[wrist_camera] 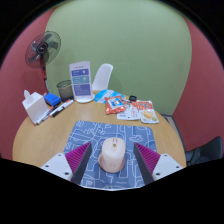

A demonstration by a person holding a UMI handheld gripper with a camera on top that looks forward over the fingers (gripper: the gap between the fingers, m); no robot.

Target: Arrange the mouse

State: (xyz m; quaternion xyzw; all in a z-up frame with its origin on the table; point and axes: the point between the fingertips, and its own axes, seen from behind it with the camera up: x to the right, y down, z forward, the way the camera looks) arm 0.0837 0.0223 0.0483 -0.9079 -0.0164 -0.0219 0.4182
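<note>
**Mouse on patterned mat, between parted fingers**

Far left, beyond the table: a standing fan (43,47) against a red wall (15,70). A green wall (140,40) fills the middle and right of the background.

Table (50,135): round, light wood. At its left edge, a small cluster with something blue (51,99) on top; exact items cannot be told. Just ahead of it, a dark pen-like object (55,111) lies on the wood. Next along the back, a dark cylindrical can (64,90), upright. Just to its right, a white and blue carton (80,79), upright, taller than the can. A white chair (103,76) shows behind the table's far edge.

Right of centre, flat colourful packets (118,101) lie near each other on the wood, with another printed packet (143,111) further right; labels unreadable.

Near side, centre: a mouse mat (85,135), dark with a pale geometric pattern, lying flat. The mouse (112,154), pale peach and white, rests on the mat's near part.

Gripper (112,160): fingers held wide apart. Left pad (79,158) and right pad (148,157), both magenta, flank the mouse. A gap shows at each side; neither pad touches it. The mouse rests on the mat, between the fingers.

Far right: a dark chair back (207,152) beside the table's edge.
</note>
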